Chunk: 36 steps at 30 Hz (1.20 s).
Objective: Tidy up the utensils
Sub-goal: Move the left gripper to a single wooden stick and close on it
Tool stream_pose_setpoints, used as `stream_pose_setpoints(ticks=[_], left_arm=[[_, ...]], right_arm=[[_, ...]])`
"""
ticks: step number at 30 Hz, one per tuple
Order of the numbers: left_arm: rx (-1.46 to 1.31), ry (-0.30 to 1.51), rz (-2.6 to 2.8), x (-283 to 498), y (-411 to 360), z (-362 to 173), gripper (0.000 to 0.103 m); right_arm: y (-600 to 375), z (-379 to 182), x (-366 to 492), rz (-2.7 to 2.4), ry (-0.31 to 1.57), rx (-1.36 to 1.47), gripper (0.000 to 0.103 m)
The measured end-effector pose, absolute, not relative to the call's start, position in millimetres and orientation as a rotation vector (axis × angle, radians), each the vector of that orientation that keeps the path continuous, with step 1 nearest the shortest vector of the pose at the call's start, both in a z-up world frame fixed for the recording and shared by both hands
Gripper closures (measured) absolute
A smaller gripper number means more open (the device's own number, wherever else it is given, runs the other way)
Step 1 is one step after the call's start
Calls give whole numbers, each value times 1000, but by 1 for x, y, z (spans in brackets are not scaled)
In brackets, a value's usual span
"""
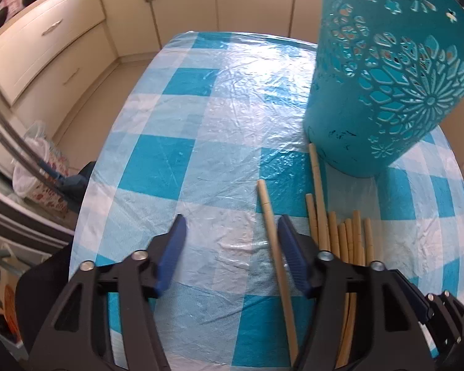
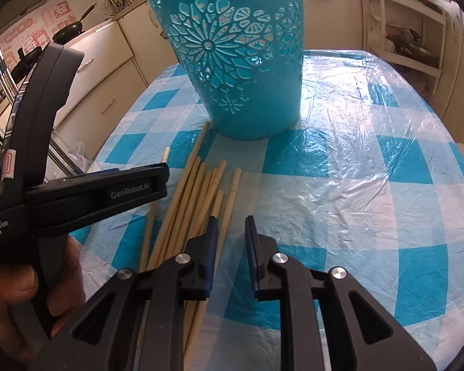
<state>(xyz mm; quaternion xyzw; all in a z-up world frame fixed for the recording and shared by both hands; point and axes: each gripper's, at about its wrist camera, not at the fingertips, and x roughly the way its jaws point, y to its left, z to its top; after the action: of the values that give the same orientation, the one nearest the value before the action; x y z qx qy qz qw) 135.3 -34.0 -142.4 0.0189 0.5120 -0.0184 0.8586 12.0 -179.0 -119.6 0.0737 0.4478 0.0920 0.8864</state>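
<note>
Two hand-held grippers work over our blue-and-white checked plastic tablecloth [image 1: 201, 142]. Our left gripper [image 1: 230, 232] stands released, jaws apart; one pale wooden chopstick [image 1: 273, 238] lies between them, hard against its right finger, the left pad clear of it. Just beyond that finger lies the loose bundle of pale wooden chopsticks [image 2: 195, 204]. Our right gripper [image 2: 230, 238] has narrow jaws with nothing between them, the bundle at its left. Ahead stands the teal perforated plastic holder [image 2: 241, 61], upright.

One teal cut-out basket [image 2: 241, 61], roughly nine bamboo chopsticks [image 2: 198, 191], some overlapping, on one checked tablecloth [image 2: 355, 185].
</note>
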Motion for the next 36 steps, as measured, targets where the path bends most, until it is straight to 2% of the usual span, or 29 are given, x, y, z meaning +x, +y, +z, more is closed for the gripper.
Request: stream_pose_setpoints(ticks=[4,7,13,18,23,25,29,36], left_arm=[[63,1081,-99,139,-28,-139,78],[73,1097,-155,145,-22,-138,85],[135,1133,-276,153,-18,-137,86],[76,1169,-333,158,-7,-136,86],[75,1184,-314,158,-7,-137,86],[76,1178,-309,158,-10,-136,86],[120,1161,-381,155,-25,-136,96],[237,1151,-362,151,-35,-135,97]], right_arm=[[-178,-119,13,181,940,120,85],[-182,-117,14,176,951,103,92],[-190,-115,20,177,982,42,92],[-197,-120,20,190,975,80,87],[-192,-122,17,203,948,80,74],[-192,-122,16,205,943,88,74],[-197,-123,16,219,939,128,74],[-200,-123,16,225,934,158,74]])
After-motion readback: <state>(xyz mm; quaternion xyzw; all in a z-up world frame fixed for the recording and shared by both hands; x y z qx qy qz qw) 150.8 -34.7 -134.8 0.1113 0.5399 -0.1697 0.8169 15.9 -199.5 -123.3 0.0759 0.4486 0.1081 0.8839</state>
